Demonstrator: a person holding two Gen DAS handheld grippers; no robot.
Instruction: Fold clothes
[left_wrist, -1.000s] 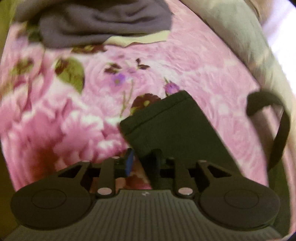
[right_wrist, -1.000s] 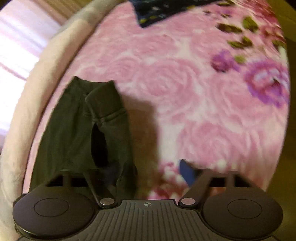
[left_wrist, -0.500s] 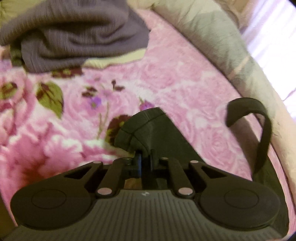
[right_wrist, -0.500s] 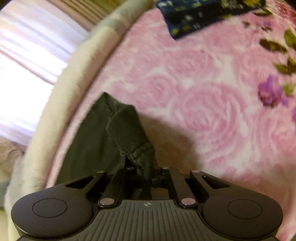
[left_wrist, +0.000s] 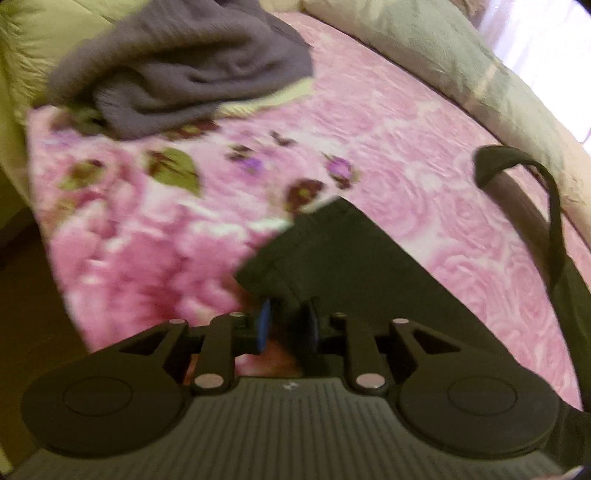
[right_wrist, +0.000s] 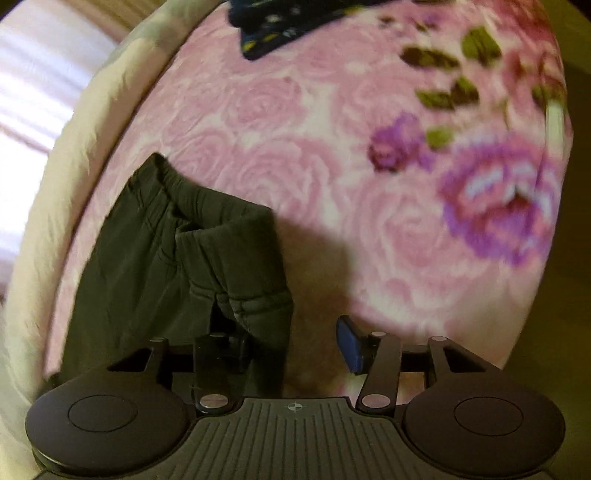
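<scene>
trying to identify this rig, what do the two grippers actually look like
Both look alike: matte black bodies with a ribbed grey-black plate at the centre, a round disc housing on each side and slotted black linkage arms with pale round pivot caps. The left gripper and right gripper have black fingers with blue pads. A small crosshair mark sits on the right plate. No cables, sleeves or hands are visible.
</scene>
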